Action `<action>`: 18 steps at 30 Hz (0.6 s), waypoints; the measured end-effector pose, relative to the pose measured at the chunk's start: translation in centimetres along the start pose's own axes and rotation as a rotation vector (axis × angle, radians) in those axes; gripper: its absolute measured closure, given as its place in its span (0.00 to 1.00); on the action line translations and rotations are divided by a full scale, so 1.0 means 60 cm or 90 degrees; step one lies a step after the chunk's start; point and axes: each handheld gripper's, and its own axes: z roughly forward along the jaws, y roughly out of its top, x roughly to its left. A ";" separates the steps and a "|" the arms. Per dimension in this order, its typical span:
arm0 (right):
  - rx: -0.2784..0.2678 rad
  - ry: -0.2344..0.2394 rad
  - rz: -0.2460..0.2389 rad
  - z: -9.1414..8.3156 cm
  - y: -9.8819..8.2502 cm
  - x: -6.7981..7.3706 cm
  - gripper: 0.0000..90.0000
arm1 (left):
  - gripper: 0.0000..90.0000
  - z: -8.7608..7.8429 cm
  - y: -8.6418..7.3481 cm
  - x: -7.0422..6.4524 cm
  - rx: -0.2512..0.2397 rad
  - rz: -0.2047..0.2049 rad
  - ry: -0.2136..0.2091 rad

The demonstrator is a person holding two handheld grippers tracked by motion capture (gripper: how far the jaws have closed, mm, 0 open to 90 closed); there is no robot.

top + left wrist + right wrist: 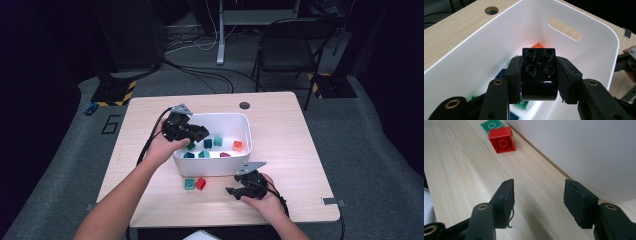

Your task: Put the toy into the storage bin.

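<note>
Black brick (539, 72) sits pinched in the left tool (539, 82) directly above the white bin (584, 62), while the right tool (537, 200) rests spread over the counter (461, 170).

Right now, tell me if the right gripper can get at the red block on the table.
Probably yes. The right gripper has its jaws open and holds nothing, and bare table lies between it and the red block. The green block sits beyond it, and the white bin stands off to one side.
</note>
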 end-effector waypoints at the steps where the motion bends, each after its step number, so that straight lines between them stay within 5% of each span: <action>1: -0.001 0.000 0.001 0.000 0.000 0.000 0.46 | 0.65 0.011 0.007 0.000 0.000 0.000 0.000; 18: -0.003 0.003 -0.003 -0.001 0.000 0.000 0.46 | 0.65 0.090 0.030 0.009 0.031 -0.004 -0.004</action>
